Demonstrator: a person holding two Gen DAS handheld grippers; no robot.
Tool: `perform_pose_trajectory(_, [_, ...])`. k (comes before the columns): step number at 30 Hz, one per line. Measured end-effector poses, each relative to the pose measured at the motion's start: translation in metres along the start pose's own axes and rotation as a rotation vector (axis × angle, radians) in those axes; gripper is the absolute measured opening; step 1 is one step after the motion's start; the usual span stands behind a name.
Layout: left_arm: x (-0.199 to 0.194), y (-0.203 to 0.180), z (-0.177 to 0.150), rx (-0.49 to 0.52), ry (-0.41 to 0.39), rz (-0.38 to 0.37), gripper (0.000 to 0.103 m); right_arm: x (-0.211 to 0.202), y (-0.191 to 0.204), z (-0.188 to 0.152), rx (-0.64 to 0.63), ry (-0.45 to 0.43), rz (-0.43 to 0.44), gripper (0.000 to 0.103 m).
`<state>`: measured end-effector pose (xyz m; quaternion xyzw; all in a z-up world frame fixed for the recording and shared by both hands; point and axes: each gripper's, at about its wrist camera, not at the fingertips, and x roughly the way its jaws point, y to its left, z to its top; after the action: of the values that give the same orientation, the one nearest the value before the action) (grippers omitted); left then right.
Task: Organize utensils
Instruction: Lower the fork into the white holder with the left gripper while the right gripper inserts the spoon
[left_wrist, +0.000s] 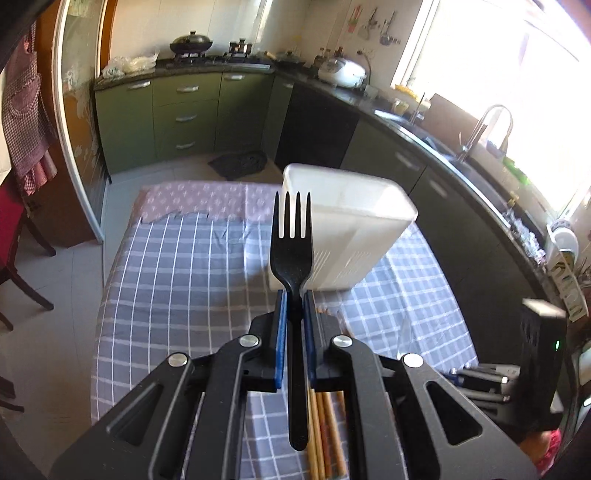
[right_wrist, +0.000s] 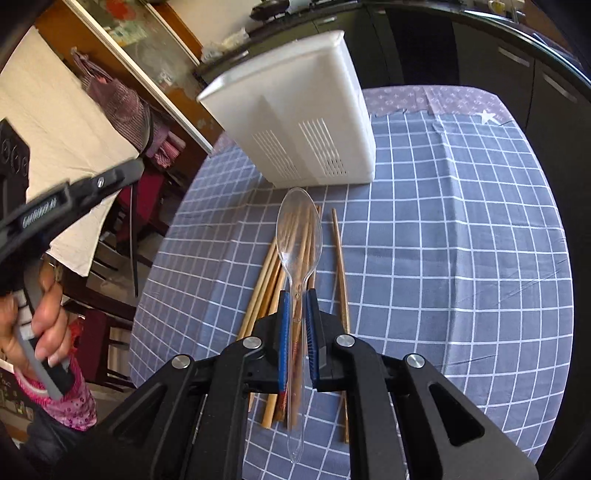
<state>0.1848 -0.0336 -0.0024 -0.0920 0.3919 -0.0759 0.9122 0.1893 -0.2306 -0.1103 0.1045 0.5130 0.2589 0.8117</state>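
On the checked tabletop (right_wrist: 461, 221) a white slotted utensil holder (right_wrist: 306, 129) is standing upright; its inside cannot be seen. Near its base wooden chopsticks (right_wrist: 269, 280) are lying loose. Left gripper (left_wrist: 294, 295) jaws are clenching a black fork (left_wrist: 291, 236) by its neck, tines pointing toward the holder. Right gripper (right_wrist: 296, 295) jaws are clenching a clear plastic spoon (right_wrist: 298, 236) at its handle, bowl forward above the chopsticks.
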Motion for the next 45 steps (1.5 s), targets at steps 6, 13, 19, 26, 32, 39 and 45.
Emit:
perform_pose_trajectory(6, [0.008, -0.025, 0.073, 0.029, -0.227, -0.041, 0.009, -0.028, -0.012, -0.019, -0.003, -0.076, 0.05, 0.01])
perform_pose_trajectory(13, [0.049, -0.038, 0.108, 0.046, -0.377, 0.021, 0.009, -0.049, -0.035, -0.026, 0.019, -0.119, 0.074, 0.01])
perform_pose_trajectory(19, [0.082, -0.039, 0.102, 0.061, -0.359, 0.061, 0.009, -0.062, -0.037, -0.03, 0.012, -0.148, 0.062, 0.01])
perform_pose_trajectory(26, [0.085, -0.026, 0.088, 0.064, -0.26, 0.083, 0.011, -0.065, -0.027, -0.017, -0.021, -0.168, 0.041, 0.01])
perform_pose_trajectory(32, [0.056, -0.022, 0.085, 0.056, -0.273, 0.07, 0.014, -0.082, -0.003, 0.012, -0.082, -0.252, 0.015, 0.01])
perform_pose_trajectory(39, [0.0, -0.021, 0.045, 0.076, -0.341, 0.083, 0.015, -0.111, 0.028, 0.078, -0.137, -0.456, -0.02, 0.01])
perform_pose_trajectory(45, [-0.026, -0.019, 0.01, 0.082, -0.28, 0.059, 0.019, -0.109, 0.039, 0.146, -0.113, -0.652, -0.078, 0.01])
